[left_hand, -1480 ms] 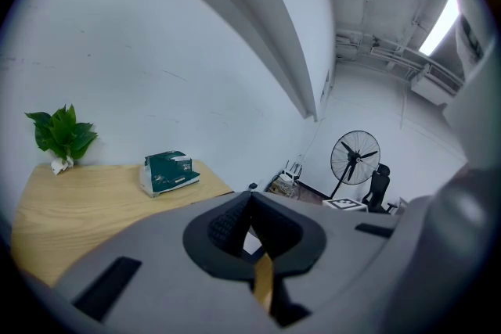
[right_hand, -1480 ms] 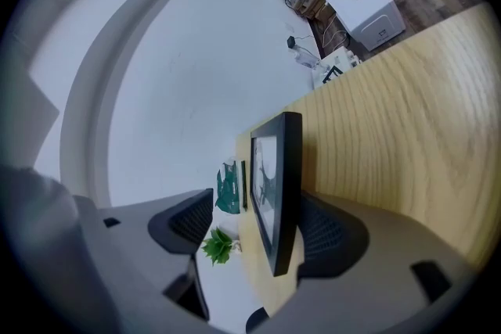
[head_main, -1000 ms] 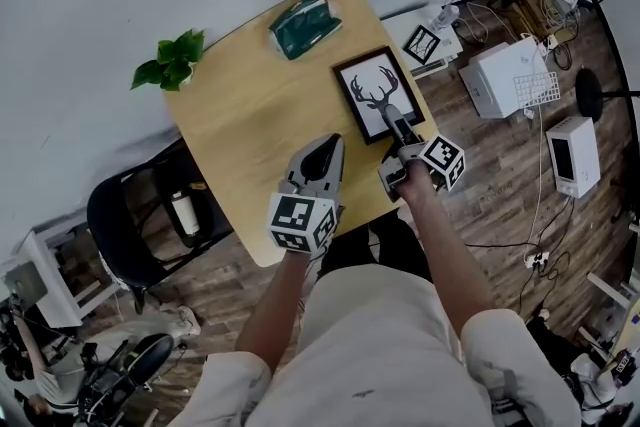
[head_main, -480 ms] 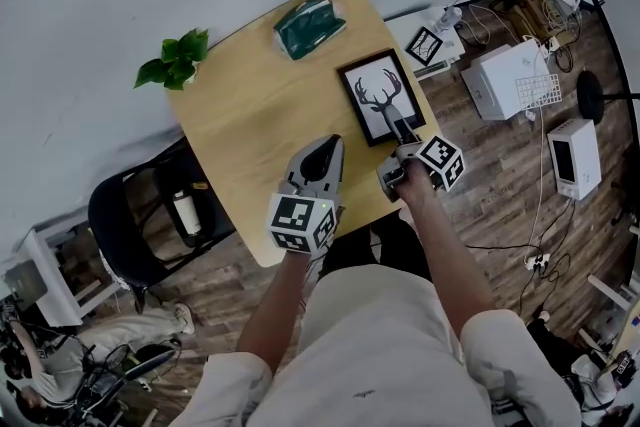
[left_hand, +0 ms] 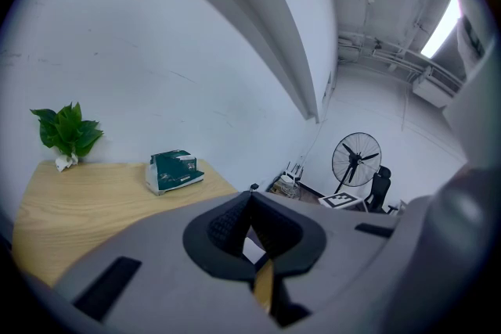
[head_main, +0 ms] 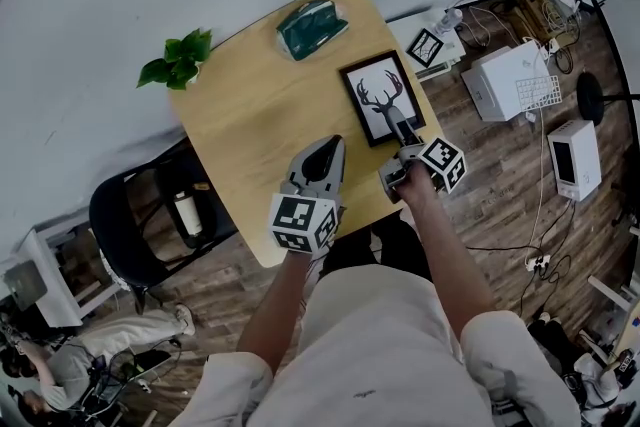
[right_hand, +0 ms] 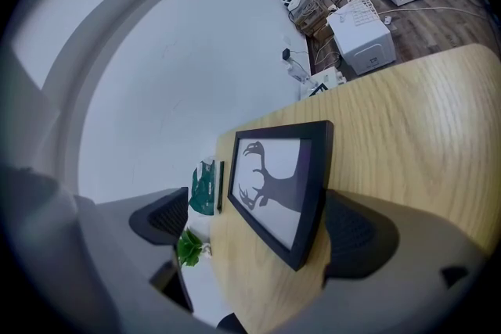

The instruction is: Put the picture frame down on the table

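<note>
Leaving alone the plant (head_main: 175, 58) at the far left corner of the surface (head_main: 255, 130) and the green packet (head_main: 312, 25) by the far edge, both well apart from the work. Holding the left gripper (head_main: 328, 150) above the near edge, jaws together on nothing (no job for it in this step, by the look of things). Finding the picture frame (head_main: 381, 99) lying flat, stag print up, along the right edge of the surface, and so judging the set-down as good as done. Reading the right gripper (head_main: 402, 133) as having just been opening its jaws, now spread wide, with the near end of the frame between the pads but not pinched. Finishing well probably meaning drawing that gripper straight back toward the near edge along its own line. Not closing and not swinging sideways, with one pad sitting just beside the frame's rim. Otherwise risking a nudge of the frame toward the right edge, which lies close by. Lifting slightly while backing out, likely sparing the wood a dragging pad. Checking last for a frame flat and wholly on the surface.
</note>
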`<state>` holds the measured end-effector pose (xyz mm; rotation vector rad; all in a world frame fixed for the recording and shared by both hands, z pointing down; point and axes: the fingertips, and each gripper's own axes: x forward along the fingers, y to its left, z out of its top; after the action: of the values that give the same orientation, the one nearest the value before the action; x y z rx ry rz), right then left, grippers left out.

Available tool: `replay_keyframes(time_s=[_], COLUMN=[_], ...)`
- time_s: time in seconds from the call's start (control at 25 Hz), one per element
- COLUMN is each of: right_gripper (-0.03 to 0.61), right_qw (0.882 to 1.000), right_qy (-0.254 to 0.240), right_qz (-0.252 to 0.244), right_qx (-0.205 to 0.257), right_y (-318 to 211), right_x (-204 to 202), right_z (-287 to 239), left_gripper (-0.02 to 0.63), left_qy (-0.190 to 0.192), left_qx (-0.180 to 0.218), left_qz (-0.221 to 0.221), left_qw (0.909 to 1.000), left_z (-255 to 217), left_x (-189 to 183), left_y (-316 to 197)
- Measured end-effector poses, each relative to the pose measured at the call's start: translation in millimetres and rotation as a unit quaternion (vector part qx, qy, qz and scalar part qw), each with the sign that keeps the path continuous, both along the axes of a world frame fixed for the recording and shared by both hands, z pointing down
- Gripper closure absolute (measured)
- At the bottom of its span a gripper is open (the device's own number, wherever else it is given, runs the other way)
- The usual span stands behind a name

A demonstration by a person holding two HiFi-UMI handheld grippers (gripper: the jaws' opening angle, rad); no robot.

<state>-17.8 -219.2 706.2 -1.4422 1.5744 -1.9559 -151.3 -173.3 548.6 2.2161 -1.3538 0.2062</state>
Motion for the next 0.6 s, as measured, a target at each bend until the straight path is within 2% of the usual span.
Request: replay_keyframes(time_s=[0.6], right_gripper=[0.061], right_qw=[0.999], right_qy=[-0.039], right_qz=[-0.006], right_qx=[0.022], right_y=[6], right_x=[0], right_z=[-18], left_gripper=[0.607], left_qy=[-0.010], left_qx=[0.009], left_qz=[0.001], left_qw=[0.9999], left_z=[-7], left_x=[5], left_y=[2])
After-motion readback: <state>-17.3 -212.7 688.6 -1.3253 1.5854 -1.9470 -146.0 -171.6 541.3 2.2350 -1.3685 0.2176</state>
